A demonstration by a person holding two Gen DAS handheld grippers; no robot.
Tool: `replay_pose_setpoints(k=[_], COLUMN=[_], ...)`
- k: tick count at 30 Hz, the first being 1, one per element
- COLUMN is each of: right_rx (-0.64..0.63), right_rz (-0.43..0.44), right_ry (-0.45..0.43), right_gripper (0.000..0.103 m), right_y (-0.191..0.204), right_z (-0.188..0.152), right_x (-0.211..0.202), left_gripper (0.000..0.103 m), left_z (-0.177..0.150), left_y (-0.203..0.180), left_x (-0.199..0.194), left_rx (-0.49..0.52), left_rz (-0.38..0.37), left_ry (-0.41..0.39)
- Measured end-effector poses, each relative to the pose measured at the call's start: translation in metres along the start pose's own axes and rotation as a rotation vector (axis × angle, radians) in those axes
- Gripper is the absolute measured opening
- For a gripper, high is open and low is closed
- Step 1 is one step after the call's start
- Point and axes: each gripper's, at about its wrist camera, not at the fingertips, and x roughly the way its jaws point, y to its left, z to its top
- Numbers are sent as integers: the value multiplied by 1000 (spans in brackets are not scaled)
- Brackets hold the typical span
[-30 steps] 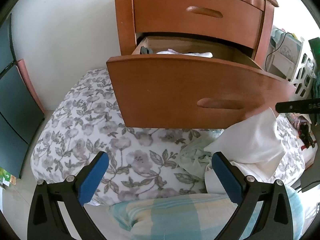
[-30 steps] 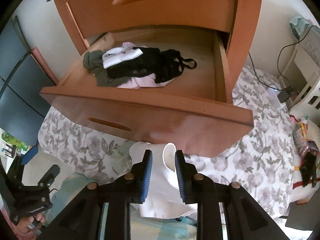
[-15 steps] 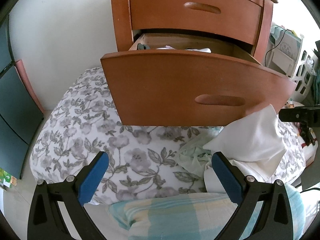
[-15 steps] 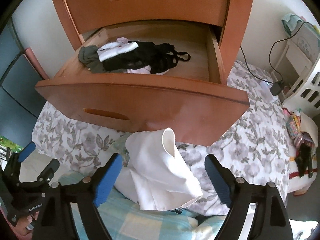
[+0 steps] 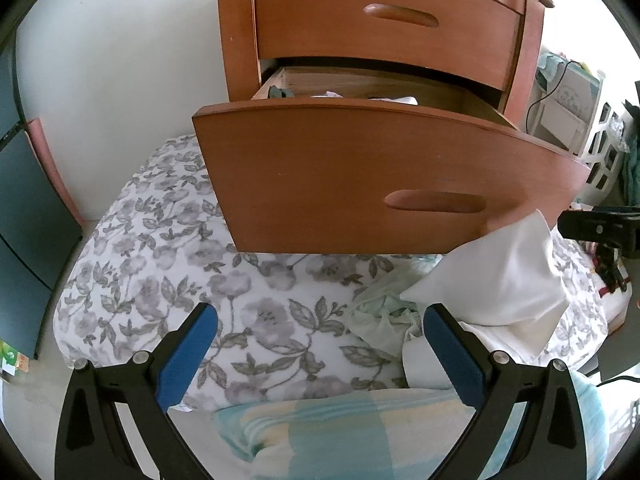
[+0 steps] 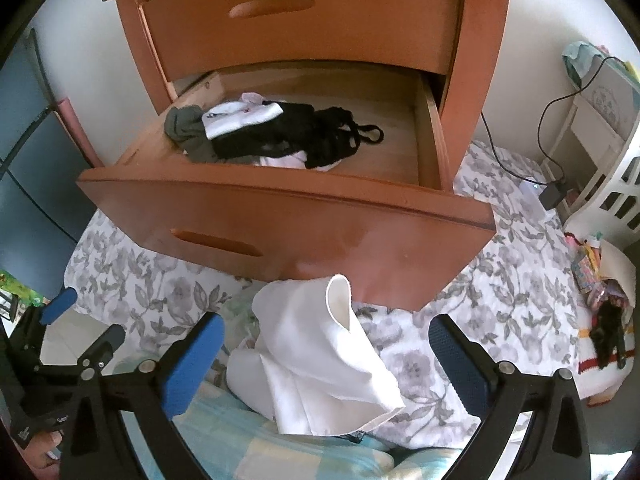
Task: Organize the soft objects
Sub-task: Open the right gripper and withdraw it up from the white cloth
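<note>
The right hand-held gripper (image 6: 324, 354) hangs over the bed with its blue pads spread wide; its jaws have just been opening, and the white cloth (image 6: 316, 364) lies loose below and between them, touched by neither pad. The cloth sits crumpled on the floral bedspread (image 6: 500, 304), one rolled corner standing up just in front of the open drawer (image 6: 280, 220), its near edge resting on a striped blue and yellow blanket (image 6: 224, 432). A pale green cloth (image 5: 380, 312) lies bunched just beside the white one on its left. The left hand-held gripper (image 5: 316, 352) is also wide apart and holds nothing; its pads frame bare bedspread, with the white cloth behind its right finger in the left wrist view. In the right wrist view that gripper shows at the lower left, with part of a hand (image 6: 40, 448) beneath it. The drawer is pulled well out of a wooden chest (image 6: 320, 12) and overhangs the bed. Inside it, toward the left, lies a small heap: a grey-green garment (image 6: 186, 130), a white folded piece (image 6: 240, 118), and black underwear (image 6: 304, 136) with a strap trailing right; the right part of the drawer floor is bare wood. A white basket (image 6: 616, 184) stands at the far right, and a black cable (image 6: 520, 152) runs across the bed near it.
</note>
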Motion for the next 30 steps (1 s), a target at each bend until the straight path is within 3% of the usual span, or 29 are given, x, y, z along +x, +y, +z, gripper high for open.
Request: replay_pose_setpoints(k=[19, 30], right_rx=[-31, -46], right_rz=[27, 28], right_ry=[6, -117], right_gripper=[103, 103], right_y=[9, 14], right_z=[8, 48], right_x=[5, -37], left_gripper=[102, 102], left_z=[8, 15], left_y=[7, 13], left_x=[14, 28], left_rx=[-34, -46], left_rz=[-27, -28], left_ry=[-33, -78])
